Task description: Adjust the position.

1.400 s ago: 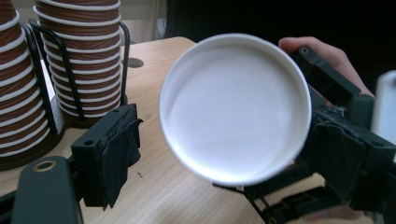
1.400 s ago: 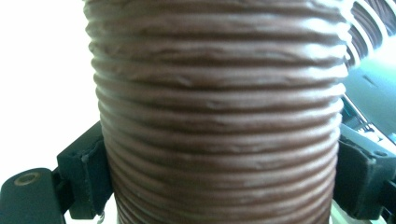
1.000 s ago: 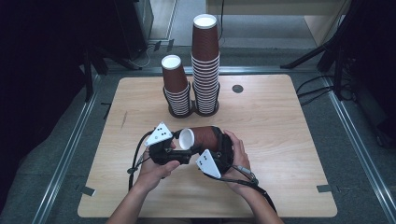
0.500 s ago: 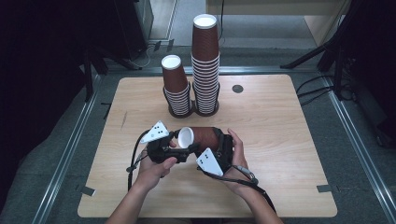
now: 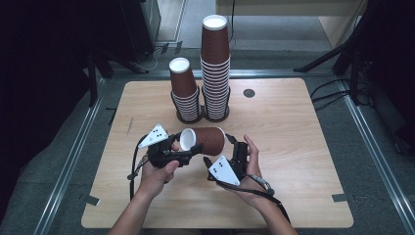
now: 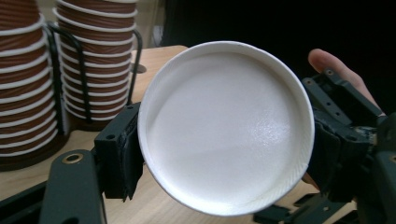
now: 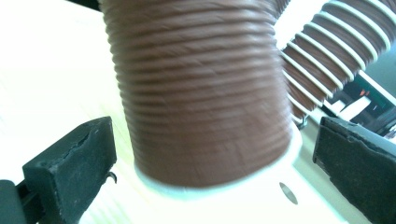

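1. A brown ribbed paper cup [image 5: 204,140] lies on its side between the two grippers, held off the table [image 5: 303,161] near the middle of its near half. Its long axis runs roughly parallel to the near edge, with the white base toward the left and the open rim toward the right.
2. The left gripper [image 5: 182,152] is clenched on the base end. In the left gripper view the white base [image 6: 226,127] sits between the black pads [image 6: 122,151], which have just been closing in on it and now press its sides.
3. The right gripper [image 5: 230,152] stands released. In the right gripper view its two pads [image 7: 72,170] flank the cup's rim end with clear gaps on both sides.
4. So the cup hangs from the left hand alone; the right tongs are at its mouth end, placed to grip or pull from there.
5. Toward the far edge, well apart from the hands, stand two stacks of like cups in wire holders: a short stack [image 5: 185,93] and, just to its right, a tall stack [image 5: 215,68]. A small dark round disc [image 5: 249,93] lies farther right.
6. Nothing lies between the hands and the stacks.
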Motion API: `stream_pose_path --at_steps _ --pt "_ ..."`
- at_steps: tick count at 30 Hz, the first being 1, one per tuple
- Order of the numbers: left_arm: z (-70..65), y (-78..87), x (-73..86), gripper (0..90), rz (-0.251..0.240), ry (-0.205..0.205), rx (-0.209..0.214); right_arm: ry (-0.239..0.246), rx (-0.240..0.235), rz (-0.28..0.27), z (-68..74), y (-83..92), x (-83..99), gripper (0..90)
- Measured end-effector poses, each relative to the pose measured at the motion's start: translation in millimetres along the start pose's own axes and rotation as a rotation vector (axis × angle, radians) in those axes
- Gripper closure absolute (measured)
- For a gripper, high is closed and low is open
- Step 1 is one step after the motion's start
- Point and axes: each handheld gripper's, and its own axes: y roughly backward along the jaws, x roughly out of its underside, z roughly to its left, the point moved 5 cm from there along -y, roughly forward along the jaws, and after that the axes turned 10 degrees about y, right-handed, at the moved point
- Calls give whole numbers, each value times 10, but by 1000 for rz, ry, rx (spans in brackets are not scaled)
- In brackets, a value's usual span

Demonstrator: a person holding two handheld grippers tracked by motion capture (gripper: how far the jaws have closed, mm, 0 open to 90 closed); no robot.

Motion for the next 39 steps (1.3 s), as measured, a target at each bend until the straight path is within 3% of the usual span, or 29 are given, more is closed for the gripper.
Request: stream_pose_path --at_steps 2,4,9,10,11,12,17,20,25,26,27,35,39 --pt "35 19 -12 237 -14 7 -9 -52 -2 4 -24 28 12 0" --pt "63 34 -21 237 -34 8 -29 -132 6 10 -52 49 27 0" --pt "110 42 -17 236 -66 17 -59 -353 -3 19 -129 83 68 0" --pt "113 39 -14 236 -68 16 -60 -429 0 14 -151 95 76 0" --pt "114 37 -11 236 -69 15 -62 -429 0 14 -151 95 76 0" --pt "113 35 -8 236 -71 13 -65 -467 1 10 -159 102 79 1" --pt "115 18 11 236 -79 15 -73 -750 -45 -13 -199 137 77 10" --pt "117 0 31 235 -80 14 -80 -878 -48 -25 -230 153 66 29" --pt "139 -26 66 235 -89 29 -84 -959 -49 -22 -220 162 31 58" --pt "143 -29 71 235 -90 31 -84 -1002 -69 -13 -210 162 19 62" --pt "144 -31 74 235 -90 32 -85 -1002 -69 -13 -210 162 19 62" --pt "113 -31 75 235 -98 23 -85 -1255 -77 30 -270 165 23 121" --pt "92 -48 83 236 -105 22 -90 -1324 -71 37 -278 181 -34 105"
